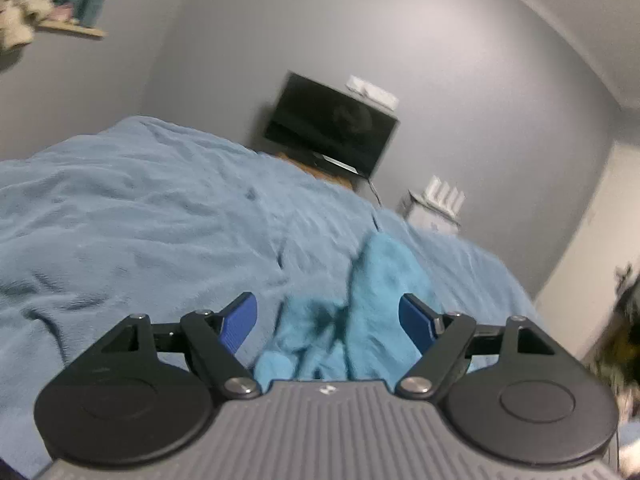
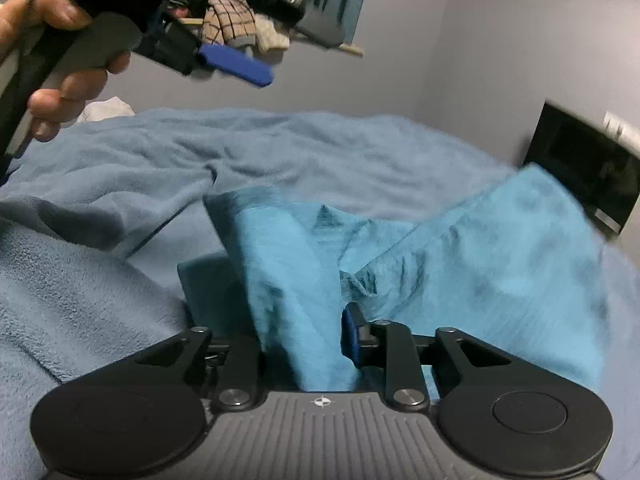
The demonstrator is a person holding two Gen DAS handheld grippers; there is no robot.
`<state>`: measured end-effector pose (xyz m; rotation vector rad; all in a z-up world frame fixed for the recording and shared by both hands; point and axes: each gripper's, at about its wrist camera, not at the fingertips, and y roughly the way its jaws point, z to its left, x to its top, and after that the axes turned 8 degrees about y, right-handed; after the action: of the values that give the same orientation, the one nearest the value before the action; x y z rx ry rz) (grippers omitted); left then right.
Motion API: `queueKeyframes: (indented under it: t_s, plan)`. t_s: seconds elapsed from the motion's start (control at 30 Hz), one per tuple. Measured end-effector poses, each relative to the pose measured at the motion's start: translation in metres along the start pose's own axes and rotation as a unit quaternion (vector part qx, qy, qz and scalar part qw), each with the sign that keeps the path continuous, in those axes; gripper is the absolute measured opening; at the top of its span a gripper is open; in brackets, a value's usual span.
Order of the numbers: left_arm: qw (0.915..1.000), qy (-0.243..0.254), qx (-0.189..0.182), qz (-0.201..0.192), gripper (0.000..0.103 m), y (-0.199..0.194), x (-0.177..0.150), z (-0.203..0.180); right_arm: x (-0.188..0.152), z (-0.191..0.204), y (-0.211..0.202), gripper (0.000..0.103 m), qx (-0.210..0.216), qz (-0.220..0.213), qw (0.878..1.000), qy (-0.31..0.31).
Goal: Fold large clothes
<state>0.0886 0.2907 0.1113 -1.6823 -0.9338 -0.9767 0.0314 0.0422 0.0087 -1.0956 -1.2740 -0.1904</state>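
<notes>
Here the turquoise garment (image 2: 304, 280) sits between the right gripper (image 2: 308, 340)'s narrow fingers — the left gripper (image 1: 328, 320)'s spread wide, empty.

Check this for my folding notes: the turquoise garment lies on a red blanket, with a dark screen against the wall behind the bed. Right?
One thing is wrong: the blanket is blue, not red, as the left wrist view shows. The rest holds: the turquoise garment lies on it, and a dark screen stands against the wall behind the bed.

Your left gripper (image 1: 328, 320) and right gripper (image 2: 304, 332) share blue ribbed pads (image 1: 240, 322), black linkage arms with silver screws, and a grey ridged body.
</notes>
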Motion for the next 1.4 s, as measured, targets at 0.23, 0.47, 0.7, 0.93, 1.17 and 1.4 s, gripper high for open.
queueKeyframes:
  t_s: [0.23, 0.47, 0.7, 0.93, 1.17, 1.4]
  plan:
    - [0.9946, 0.045, -0.041, 0.085, 0.069, 0.047, -0.026, -0.016, 0.0, -0.035, -0.018, 0.062, 0.101, -0.002, 0.992, 0.072]
    - [0.992, 0.056, -0.076, 0.084, 0.069, 0.059, -0.033, -0.021, 0.001, -0.069, -0.081, 0.066, 0.118, -0.026, 0.985, 0.124]
    - [0.9849, 0.089, -0.089, 0.119, 0.069, 0.065, -0.038, -0.044, -0.024, -0.144, -0.122, 0.062, -0.022, -0.037, 0.983, 0.178]
    - [0.9742, 0.078, -0.091, 0.191, 0.069, 0.074, -0.058, -0.033, -0.062, -0.198, -0.094, 0.051, -0.065, -0.02, 0.946, 0.316]
    - [0.9666, 0.013, -0.117, 0.228, 0.069, 0.079, -0.072, -0.01, -0.084, -0.213, -0.07, 0.051, -0.004, -0.024, 0.913, 0.407]
    - [0.9676, -0.021, -0.125, 0.219, 0.004, 0.065, -0.073, -0.004, -0.077, -0.208, -0.055, 0.042, 0.016, -0.03, 0.909, 0.415]
